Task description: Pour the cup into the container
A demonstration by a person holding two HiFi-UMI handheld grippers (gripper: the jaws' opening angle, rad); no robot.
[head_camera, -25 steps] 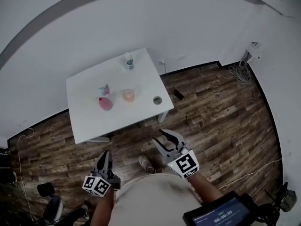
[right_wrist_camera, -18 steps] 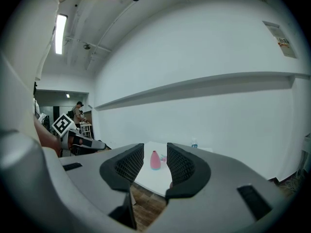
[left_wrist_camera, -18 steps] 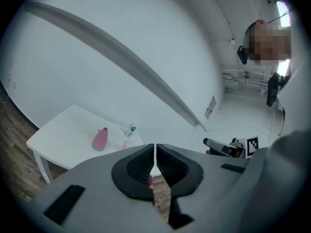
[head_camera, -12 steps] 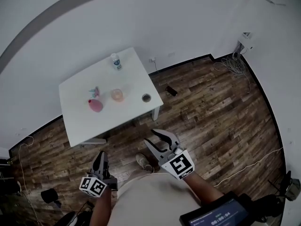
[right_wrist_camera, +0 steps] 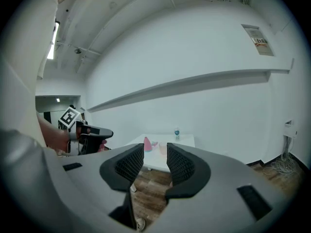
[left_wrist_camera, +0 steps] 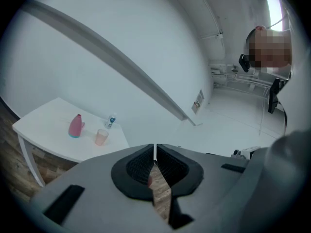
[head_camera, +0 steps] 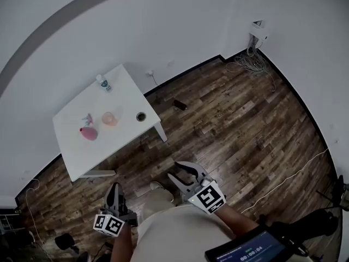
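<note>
**Standing off, both tongs empty**

The white worktop [head_camera: 125,91] sits well apart from me across the wood floor [head_camera: 234,124], so nothing on it is within reach. My right tongs [head_camera: 179,171] are released, jaws apart on nothing. My left tongs [head_camera: 113,189] are clenched empty. I judge both are held low, ready for the approach. The pink bottle [head_camera: 88,133] stands near the peach cup [head_camera: 109,118], with a small dark pot [head_camera: 141,115] on the cup's other side.

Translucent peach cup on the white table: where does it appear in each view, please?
Head view: translucent peach cup, upper left, on the white table.
Left gripper view: cup, left, below mid-height.
Right gripper view: cup, just below centre.
Shared landmark: small white labelled bottle at the table's wall-side edge.
</note>
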